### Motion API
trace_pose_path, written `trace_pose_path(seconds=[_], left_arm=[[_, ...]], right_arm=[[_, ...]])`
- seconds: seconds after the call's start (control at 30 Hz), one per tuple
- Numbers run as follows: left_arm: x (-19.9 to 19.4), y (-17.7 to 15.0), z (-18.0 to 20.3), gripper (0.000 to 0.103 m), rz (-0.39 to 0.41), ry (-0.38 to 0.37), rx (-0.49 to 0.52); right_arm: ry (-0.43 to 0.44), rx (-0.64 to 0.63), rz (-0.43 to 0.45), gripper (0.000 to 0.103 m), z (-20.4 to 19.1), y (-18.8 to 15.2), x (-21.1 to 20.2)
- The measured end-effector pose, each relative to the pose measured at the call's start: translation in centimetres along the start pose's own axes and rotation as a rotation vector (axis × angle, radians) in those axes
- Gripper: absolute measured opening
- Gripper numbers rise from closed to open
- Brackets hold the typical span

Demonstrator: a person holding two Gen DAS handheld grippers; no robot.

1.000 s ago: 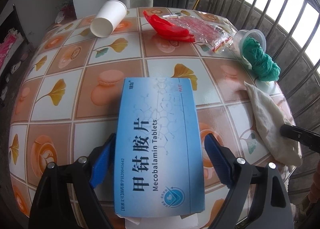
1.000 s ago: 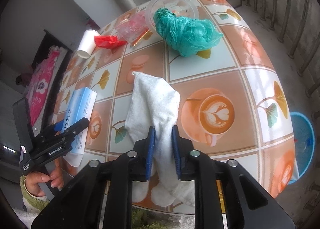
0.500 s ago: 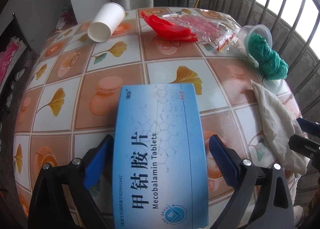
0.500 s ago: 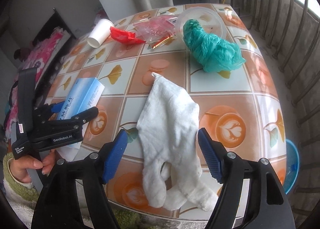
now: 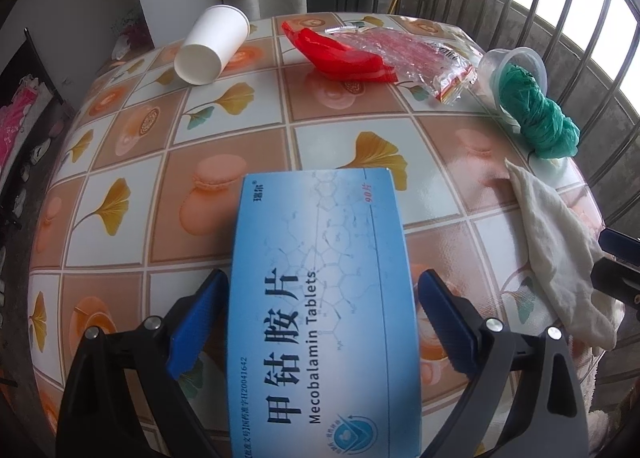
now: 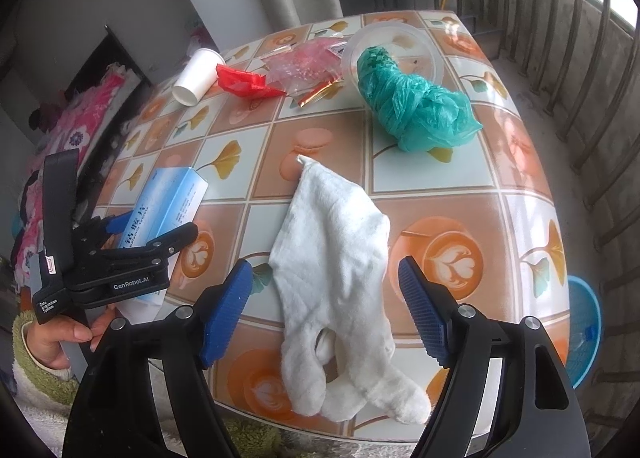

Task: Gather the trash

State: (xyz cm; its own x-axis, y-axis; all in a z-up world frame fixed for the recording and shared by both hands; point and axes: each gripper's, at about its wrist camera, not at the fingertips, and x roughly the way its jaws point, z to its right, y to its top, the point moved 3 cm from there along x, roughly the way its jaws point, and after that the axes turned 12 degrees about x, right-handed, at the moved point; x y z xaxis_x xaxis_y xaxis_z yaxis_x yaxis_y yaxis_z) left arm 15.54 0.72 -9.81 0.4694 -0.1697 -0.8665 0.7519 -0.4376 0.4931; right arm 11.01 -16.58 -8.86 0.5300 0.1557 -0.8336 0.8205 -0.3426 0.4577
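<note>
A blue tablet box [image 5: 320,298] lies on the tiled table [image 5: 132,130] between the jaws of my left gripper [image 5: 324,290], which is open, with a gap on each side of the box. My right gripper [image 6: 324,270] hangs over a white cloth [image 6: 332,258] spread flat on the table; its jaws are opening and the blue pads stand clear of the cloth. Farther back lie a green plastic bag [image 6: 416,106] spilling from a clear cup [image 6: 400,42], a red wrapper [image 6: 244,82], a pinkish clear bag [image 6: 308,62] and a tipped white paper cup [image 6: 196,76].
The table's near edge runs just under both grippers. A blue basket [image 6: 584,330] stands on the floor at the right, below the table edge. Metal railing bars [image 6: 580,58] close off the right side. A hand [image 6: 60,338] in a green sleeve holds the left gripper.
My right gripper has let go of the white cloth and opened wide; the cloth now lies flat. The left jaws have widened slightly around the blue box.
</note>
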Motion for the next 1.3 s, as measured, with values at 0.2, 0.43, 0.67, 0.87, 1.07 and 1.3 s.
trace_pose_path(seconds=[0.2,0.43,0.67,0.87,1.07,1.3], left_arm=[[0.2,0.1,0.1,0.093,-0.005,0.009,0.011],[-0.1,0.2,0.0,0.093,0.003,0.009,-0.001],[-1.1,0.1,-0.3,0.093,0.026,-0.007,-0.014],[-2.2,-0.6,-1.1,0.093,0.066,-0.076,-0.067],[-1.8,-1.0,-1.2,0.093,0.061,-0.13,-0.084],[-1.1,-0.4,-1.1,0.093,0.049,-0.112,-0.052]], right_arm=[[0.006,0.005,0.004,0.073,0.1,0.3,-0.2],[0.016,0.021,0.003,0.073,0.5,0.5,-0.4],[0.039,0.029,0.013,0.074,0.1,0.7,-1.2],[0.044,0.044,0.038,0.075,0.3,0.2,-2.4],[0.064,0.13,-0.007,0.075,1.7,-0.3,-1.9],[0.093,0.177,-0.06,0.075,2.2,0.0,-0.3]])
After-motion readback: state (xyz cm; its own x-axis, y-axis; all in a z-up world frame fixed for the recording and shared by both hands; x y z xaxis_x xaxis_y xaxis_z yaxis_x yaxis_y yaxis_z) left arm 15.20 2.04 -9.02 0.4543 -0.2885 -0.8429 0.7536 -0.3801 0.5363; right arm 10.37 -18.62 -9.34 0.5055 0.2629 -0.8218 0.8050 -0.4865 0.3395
